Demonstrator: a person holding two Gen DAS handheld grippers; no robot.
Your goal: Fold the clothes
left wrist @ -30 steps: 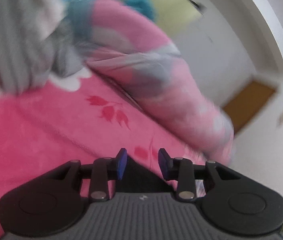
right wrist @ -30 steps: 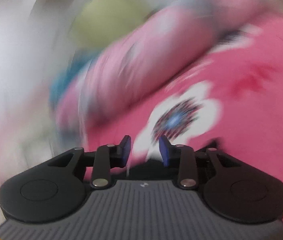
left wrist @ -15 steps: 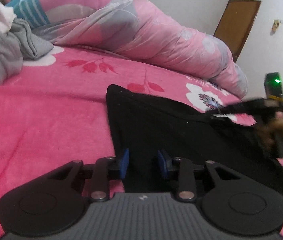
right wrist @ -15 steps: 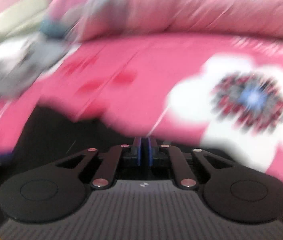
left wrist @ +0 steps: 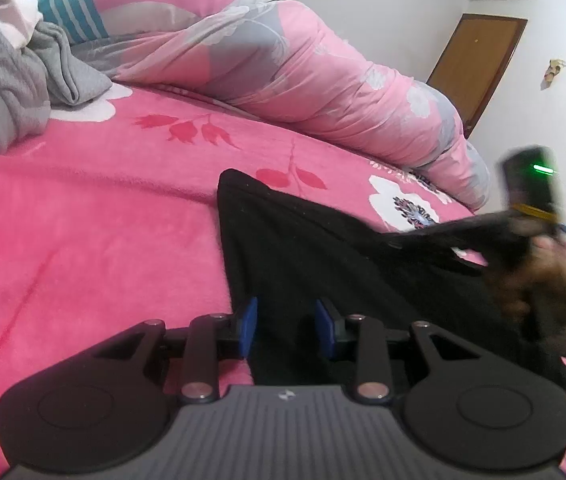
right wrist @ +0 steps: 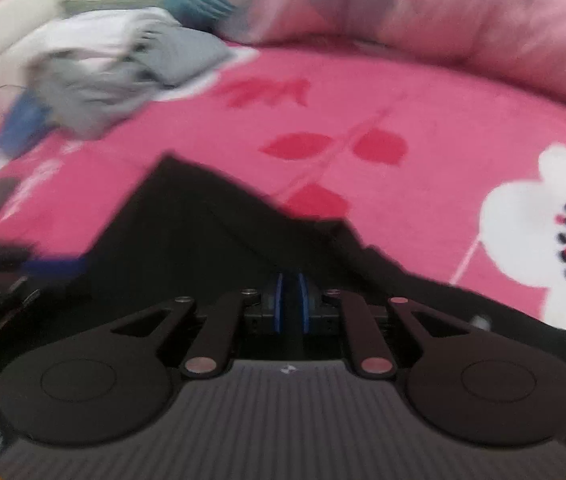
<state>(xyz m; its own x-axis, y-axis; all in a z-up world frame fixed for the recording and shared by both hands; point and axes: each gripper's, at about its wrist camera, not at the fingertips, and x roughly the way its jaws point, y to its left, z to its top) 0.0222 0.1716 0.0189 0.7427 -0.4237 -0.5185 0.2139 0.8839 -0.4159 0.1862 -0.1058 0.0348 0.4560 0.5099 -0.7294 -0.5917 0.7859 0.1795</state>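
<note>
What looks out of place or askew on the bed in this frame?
The black garment lies skewed, one corner pointing up the pink blanket, not yet squared. A heap of unfolded grey clothes sits by the rolled quilt. Nothing looks spilled or damaged; the right view is motion-blurred.

A black garment (left wrist: 303,256) lies spread on the pink floral blanket — one corner pointing toward the pillows, its right side lifted and bunched, possibly a folded edge.
</note>
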